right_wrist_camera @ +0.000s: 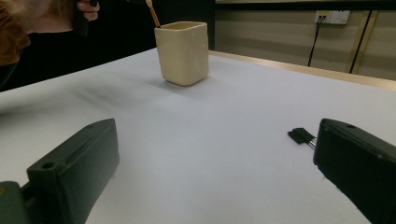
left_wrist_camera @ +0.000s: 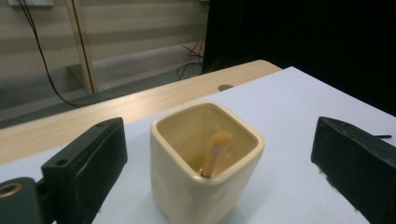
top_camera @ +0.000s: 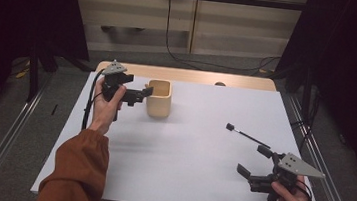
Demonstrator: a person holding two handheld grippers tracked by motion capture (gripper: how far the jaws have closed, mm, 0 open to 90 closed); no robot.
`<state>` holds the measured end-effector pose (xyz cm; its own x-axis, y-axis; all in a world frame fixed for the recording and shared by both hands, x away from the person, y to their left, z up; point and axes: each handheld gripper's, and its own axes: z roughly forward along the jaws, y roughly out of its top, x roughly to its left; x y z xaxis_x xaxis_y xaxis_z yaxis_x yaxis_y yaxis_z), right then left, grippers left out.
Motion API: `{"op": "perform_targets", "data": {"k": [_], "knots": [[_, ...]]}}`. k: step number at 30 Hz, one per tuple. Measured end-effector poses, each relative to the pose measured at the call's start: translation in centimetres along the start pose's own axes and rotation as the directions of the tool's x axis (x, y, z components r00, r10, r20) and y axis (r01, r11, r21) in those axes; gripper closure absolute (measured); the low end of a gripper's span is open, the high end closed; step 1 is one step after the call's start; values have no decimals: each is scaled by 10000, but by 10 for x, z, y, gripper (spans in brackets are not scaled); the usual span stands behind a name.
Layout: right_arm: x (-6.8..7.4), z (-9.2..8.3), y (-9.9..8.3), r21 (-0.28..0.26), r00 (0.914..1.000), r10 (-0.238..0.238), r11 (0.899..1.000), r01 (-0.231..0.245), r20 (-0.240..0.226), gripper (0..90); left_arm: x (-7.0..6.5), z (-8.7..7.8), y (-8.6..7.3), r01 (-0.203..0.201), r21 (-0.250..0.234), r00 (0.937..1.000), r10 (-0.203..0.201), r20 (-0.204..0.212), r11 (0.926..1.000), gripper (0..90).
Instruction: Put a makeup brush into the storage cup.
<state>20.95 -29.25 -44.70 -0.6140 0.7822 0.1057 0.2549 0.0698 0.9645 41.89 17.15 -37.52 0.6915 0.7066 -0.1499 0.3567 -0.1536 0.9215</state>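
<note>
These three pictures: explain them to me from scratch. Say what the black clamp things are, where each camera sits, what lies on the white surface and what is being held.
A person sits at a white-covered table and holds a black two-jaw hand gripper in each hand. The high view looks down from above the person's side. The other two cameras ride on the grippers and look along their jaws.

The left gripper is up beside the cream square ceramic cup; its jaws stand wide open on either side of the cup without touching it. In the cup leans a thin wooden-handled brush.

The right gripper waits near the table's right front corner, jaws open and empty. Just ahead of it lies a slim black-handled brush on the surface.

Nothing is gripped at this moment.
</note>
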Motion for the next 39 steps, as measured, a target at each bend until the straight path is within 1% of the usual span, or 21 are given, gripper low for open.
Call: {"op": "perform_targets", "data": {"k": [2,3,4,7,8,9,10,15,17,19,21,24,26,27,28,29,31,33,35,37,39], "knots": [[0,0,0,-8,10000,13,10000,-13,25,0,-1,-6,-4,-131,-89,9999,132,66,9999,25],[0,0,0,-1,10000,19,10000,-19,25,0,-1,-7,-5,-181,11,9998,181,-51,9998,24],[0,0,0,6,10000,7,10000,-7,21,0,-2,-9,-8,-177,-92,9997,175,-198,9998,26],[0,0,0,26,10000,19,10000,-19,26,0,-1,-15,-12,20,-212,9999,-22,-118,9998,21],[0,0,0,29,10000,8,10000,-8,31,0,-1,-16,-13,70,-202,10000,-71,-61,9998,25],[0,0,0,27,10000,10,10000,-10,44,0,-2,-18,-14,218,-201,9997,-217,86,9996,27],[0,0,0,21,10000,8,10000,-8,50,0,-2,-19,-15,254,-227,9997,-252,72,9994,25],[-1,0,0,36,9999,41,10000,-42,93,0,-10,-26,-19,-80,-94,10000,80,-56,9999,26],[0,0,0,28,10000,3,10000,-3,94,0,-12,-30,-20,-96,-86,10000,96,0,9999,27],[0,0,0,2,9999,21,10000,-21,108,0,-17,-34,-21,-141,-126,9998,139,-167,9998,28],[0,0,0,11,9999,42,10000,-42,127,0,-20,-38,-25,-205,-139,9997,203,-123,9997,25],[0,-1,0,7,9999,40,10000,-40,113,0,-21,-43,-30,-127,-180,9996,123,-251,9998,25],[0,-1,0,48,9999,78,10000,-78,110,0,-21,-46,-35,-116,-191,9989,107,-452,9998,26],[0,-1,0,46,9999,90,9999,-90,107,0,-22,-48,-38,-98,-60,9986,94,-513,9999,29],[0,0,0,49,9999,84,10000,-84,117,0,-22,-50,-40,-170,-97,9983,164,-566,9998,35],[-1,0,0,56,9999,96,9999,-97,113,0,-24,-52,-43,-153,-176,9976,141,-684,9997,33],[0,0,0,56,9999,88,9999,-89,124,0,-25,-56,-49,-63,-224,9982,50,-596,9997,34],[-1,0,0,54,9999,98,9999,-98,139,0,-28,-60,-54,-127,-215,9979,113,-644,9997,33],[0,0,0,62,9998,86,9999,-87,163,0,-31,-63,-59,-118,-262,9983,103,-571,9996,30],[0,0,0,47,9998,100,9999,-101,169,0,-33,-65,-62,-229,-132,9982,222,-550,9996,26],[-1,0,0,44,9998,98,9999,-98,182,0,-36,-67,-64,-267,-193,9981,256,-562,9995,25]]}}
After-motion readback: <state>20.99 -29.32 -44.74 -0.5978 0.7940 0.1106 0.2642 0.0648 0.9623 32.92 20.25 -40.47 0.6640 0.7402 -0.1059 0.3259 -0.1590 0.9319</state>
